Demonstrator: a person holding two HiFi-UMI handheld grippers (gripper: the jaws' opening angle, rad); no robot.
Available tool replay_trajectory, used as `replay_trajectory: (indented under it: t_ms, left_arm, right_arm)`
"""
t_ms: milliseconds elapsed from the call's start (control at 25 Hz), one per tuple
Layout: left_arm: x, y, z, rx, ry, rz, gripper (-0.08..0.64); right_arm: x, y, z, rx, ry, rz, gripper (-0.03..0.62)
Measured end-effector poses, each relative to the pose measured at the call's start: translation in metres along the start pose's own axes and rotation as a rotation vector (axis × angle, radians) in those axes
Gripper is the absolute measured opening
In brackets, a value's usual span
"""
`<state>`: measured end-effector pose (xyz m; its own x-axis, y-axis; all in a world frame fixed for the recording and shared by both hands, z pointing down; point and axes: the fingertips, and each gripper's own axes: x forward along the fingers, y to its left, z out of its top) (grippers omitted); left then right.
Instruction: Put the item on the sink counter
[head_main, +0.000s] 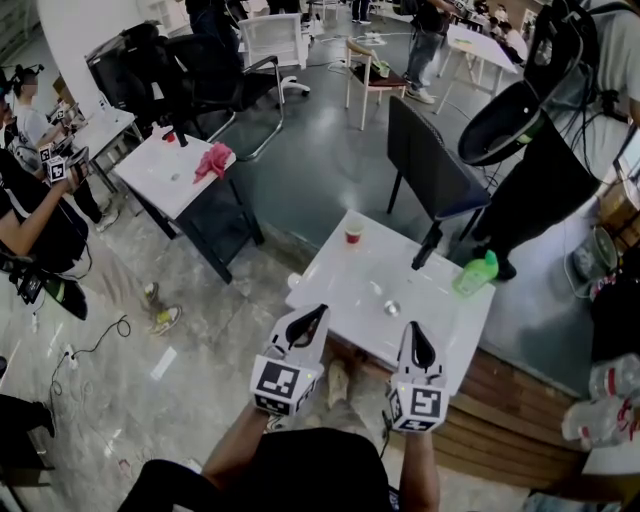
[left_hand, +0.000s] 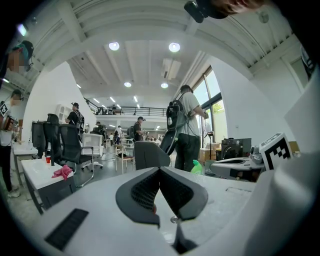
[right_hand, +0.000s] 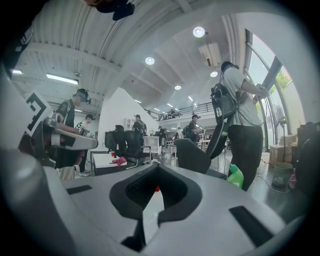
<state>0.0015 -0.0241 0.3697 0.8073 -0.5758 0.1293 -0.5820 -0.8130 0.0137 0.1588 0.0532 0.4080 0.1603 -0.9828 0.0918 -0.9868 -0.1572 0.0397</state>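
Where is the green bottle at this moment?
In the head view, the green bottle sits at the far right corner of the white table, ahead and to the right of the right gripper.

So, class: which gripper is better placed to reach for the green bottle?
Probably right: the green bottle stands at the table's right edge, nearer the right gripper than the left gripper.

right gripper (right_hand: 157, 171): jaws together, empty | green bottle (right_hand: 235, 176) right | dark chair (right_hand: 195, 156) ahead
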Motion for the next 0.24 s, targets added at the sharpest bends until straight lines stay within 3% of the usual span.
replay_trajectory:
  t_ms: [240]
  left_arm:
    - [0.0017, -0.0015, 0.0009, -0.001, 0.004, 0.000, 0.002]
  right_arm:
    - [0.0004, 0.0002, -0.0019, 0.011, 0.015, 0.007, -0.002]
